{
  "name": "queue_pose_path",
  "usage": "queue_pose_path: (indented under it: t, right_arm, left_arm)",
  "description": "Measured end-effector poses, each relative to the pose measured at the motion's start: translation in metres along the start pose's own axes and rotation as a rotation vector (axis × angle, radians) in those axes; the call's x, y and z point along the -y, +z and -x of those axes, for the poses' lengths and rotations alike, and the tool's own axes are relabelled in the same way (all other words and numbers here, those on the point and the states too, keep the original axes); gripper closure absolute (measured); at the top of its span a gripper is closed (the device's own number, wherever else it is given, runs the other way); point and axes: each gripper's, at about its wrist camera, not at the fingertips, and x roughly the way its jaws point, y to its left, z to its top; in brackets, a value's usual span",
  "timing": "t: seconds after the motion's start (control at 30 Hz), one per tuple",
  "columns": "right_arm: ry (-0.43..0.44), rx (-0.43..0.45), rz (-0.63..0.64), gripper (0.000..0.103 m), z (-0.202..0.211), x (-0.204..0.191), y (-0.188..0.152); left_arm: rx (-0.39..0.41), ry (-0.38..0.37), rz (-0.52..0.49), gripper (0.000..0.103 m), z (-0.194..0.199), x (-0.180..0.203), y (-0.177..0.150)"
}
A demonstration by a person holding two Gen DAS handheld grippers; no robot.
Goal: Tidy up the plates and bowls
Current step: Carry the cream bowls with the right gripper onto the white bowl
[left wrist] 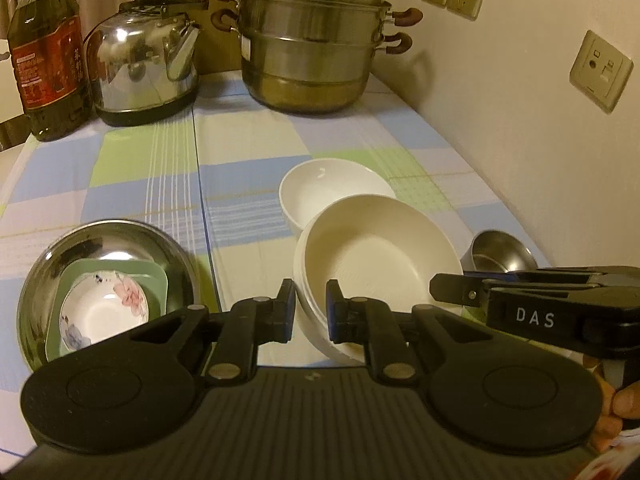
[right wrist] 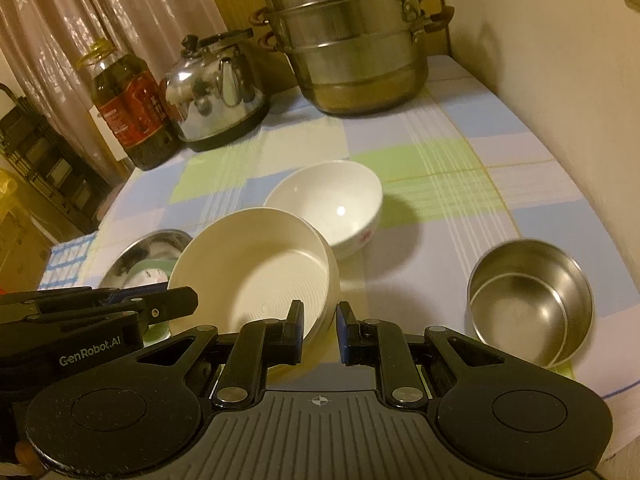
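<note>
The rim of the cream plate stack (left wrist: pixel 372 240) is gripped by both the left tongs (left wrist: pixel 311 312) and the right tongs (right wrist: pixel 319 330), while the white bowl (right wrist: pixel 328 200) and small steel bowl (right wrist: pixel 530 296) are left unsorted on the table (right wrist: pixel 440 168).

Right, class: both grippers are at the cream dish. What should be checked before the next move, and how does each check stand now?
1. Left gripper closed on the rim of the cream dish: ok.
2. Right gripper closed on the dish's rim too: ok.
3. Dish held level: not ok, it tilts in the right wrist view.
4. Dish clear of the white bowl: cannot tell, they overlap in both views.
5. Small steel bowl out of the way: ok, it stands apart.
6. Room in the big steel bowl: not ok, a green plate and a flowered bowl sit in it.
</note>
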Motion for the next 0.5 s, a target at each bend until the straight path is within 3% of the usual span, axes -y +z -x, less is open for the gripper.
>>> queue_pose_path:
  t: [0.5]
  right_arm:
    - [-0.007, 0.013, -0.004, 0.085, -0.014, 0.012, 0.044]
  left_arm:
    - [0.047, -0.020, -0.003, 0.089, -0.020, 0.000, 0.046]
